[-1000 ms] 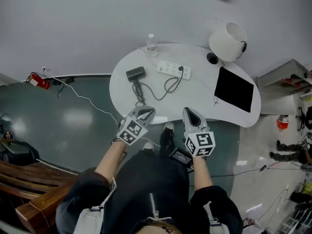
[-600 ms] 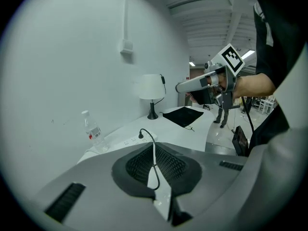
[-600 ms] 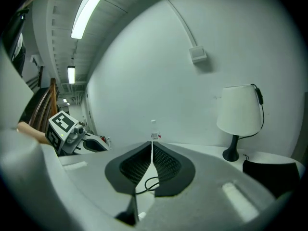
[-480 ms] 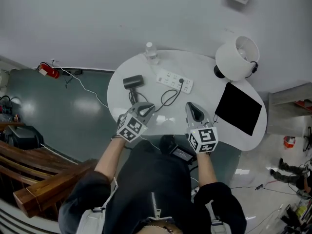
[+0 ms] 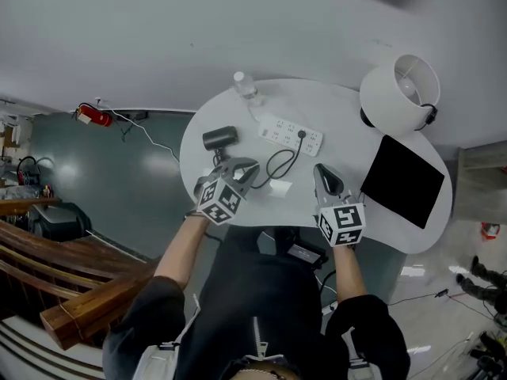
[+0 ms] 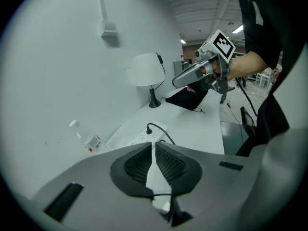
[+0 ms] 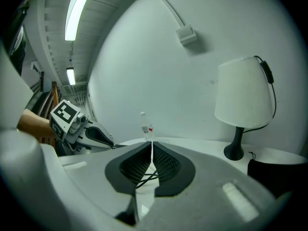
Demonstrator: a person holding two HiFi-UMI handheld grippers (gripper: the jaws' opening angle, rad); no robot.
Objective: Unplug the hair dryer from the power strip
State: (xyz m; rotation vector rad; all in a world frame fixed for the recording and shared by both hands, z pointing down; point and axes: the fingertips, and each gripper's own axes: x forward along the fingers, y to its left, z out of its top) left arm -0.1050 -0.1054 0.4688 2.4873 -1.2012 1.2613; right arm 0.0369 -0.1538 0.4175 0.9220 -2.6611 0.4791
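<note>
A white power strip (image 5: 291,134) lies on the white table (image 5: 348,121), with a black plug (image 5: 301,134) seated in it. From the plug a black cord (image 5: 277,163) loops to the dark hair dryer (image 5: 219,138) near the table's left edge. My left gripper (image 5: 247,169) hovers shut and empty over the table just right of the dryer. My right gripper (image 5: 320,170) is shut and empty too, below the strip. In the left gripper view the strip (image 6: 150,134) and plug (image 6: 148,127) lie ahead of the shut jaws.
A water bottle (image 5: 245,86) stands at the table's back edge. A white lamp (image 5: 402,93) and a black pouch (image 5: 407,179) take up the right side. A small white card (image 5: 277,187) lies between the grippers. A red extinguisher (image 5: 93,116) sits on the floor at left.
Both grippers have moved forward from the table's near edge to over the tabletop, toward the cord and strip. The head view has shifted with them.
</note>
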